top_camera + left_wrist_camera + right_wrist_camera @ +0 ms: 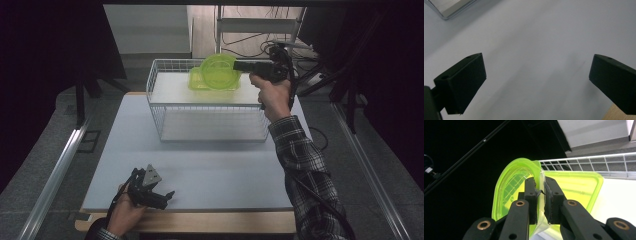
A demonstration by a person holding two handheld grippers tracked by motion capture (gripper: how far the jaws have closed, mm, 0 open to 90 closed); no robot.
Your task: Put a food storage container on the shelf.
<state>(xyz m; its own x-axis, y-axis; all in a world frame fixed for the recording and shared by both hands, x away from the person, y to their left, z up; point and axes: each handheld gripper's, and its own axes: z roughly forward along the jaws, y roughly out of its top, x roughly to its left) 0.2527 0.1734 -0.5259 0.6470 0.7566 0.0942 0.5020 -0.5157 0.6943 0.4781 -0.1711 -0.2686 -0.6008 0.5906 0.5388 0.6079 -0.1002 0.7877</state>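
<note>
High view shows the right gripper (239, 65) raised over the far right corner of a white wire basket (165, 107) that stands toward the back of the grey bench (210, 175). Its jaws are clamped on the rim of a lime-green plastic bowl (218, 70), which is tipped up on edge so that its round inside faces the camera. Just behind and below the bowl, a lime-green rectangular tray (196, 82) of the same plastic lies at the back of the basket; the two overlap in this view, and I cannot tell whether they touch. A hand in a plaid sleeve (302, 160) carries that gripper. Right gripper view looks along its two black jaws, pressed close together with the thin translucent wall of the bowl (509, 185) pinched between them, the tray (584, 185) beyond it and the basket's wire rim (599, 160) running across behind. The left gripper (162, 196) rests low near the front left edge of the bench, well apart from the basket. Left gripper view shows its jaws standing wide apart over bare bench surface (536, 50), with nothing between them.
</note>
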